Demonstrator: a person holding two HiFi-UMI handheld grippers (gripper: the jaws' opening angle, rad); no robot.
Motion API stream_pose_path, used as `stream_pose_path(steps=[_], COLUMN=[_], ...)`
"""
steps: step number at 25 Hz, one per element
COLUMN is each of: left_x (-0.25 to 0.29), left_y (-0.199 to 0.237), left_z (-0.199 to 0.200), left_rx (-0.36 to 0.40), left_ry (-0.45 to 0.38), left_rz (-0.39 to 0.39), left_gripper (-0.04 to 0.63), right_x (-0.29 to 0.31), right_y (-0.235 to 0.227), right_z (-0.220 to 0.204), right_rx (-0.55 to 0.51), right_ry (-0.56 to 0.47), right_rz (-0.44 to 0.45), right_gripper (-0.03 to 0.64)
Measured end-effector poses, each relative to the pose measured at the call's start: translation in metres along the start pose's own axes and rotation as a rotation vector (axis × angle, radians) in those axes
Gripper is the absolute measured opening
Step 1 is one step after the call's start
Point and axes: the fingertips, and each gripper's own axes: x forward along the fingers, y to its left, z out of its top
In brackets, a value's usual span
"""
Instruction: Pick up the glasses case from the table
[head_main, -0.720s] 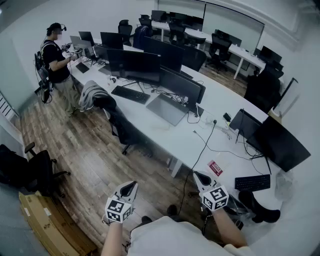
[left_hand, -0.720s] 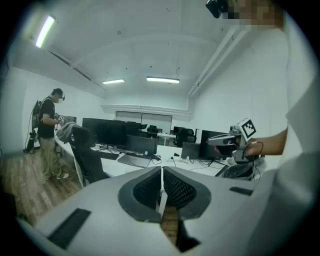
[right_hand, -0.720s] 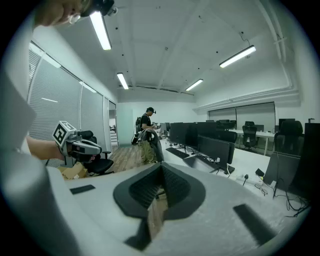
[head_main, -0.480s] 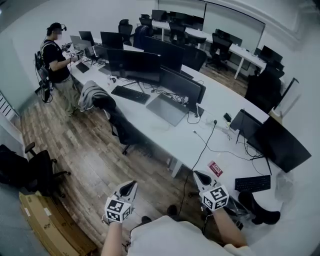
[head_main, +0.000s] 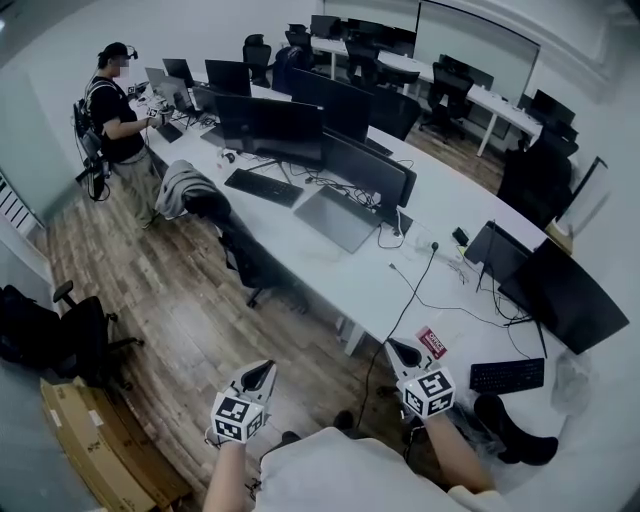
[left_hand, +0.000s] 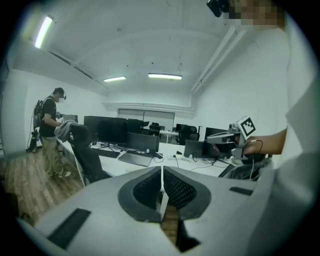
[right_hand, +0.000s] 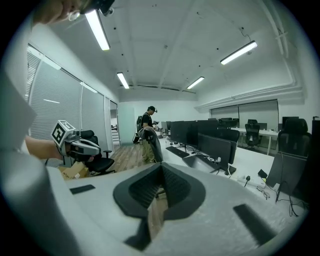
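Left gripper: jaws together, nothing between them. Right gripper: likewise closed and empty. Both are held low before the person's waist, short of the near edge of the table, probably ready for a reach. Glasses case: not surely identified. A small dark item on the tabletop beside a monitor, well apart from both grippers, may be it.

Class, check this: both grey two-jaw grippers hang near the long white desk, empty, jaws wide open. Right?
No, the jaws are closed, not open. The gripper views show the grey left gripper and grey right gripper shut and empty near the long white desk.
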Motion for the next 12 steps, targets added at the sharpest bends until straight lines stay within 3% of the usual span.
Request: stream_pose_path(steps=[12], left_x=[0.049], left_y=[-0.033], left_z=[0.002], left_rx=[-0.011], left_ry=[0.016], left_rz=[0.033], left_gripper=[0.011], right_x=[0.018], right_y=[-0.045], right_z=[-0.025], right_rx=[-0.012], right_ry=[0.084], right_rz=[0.045], right_gripper=[0.0])
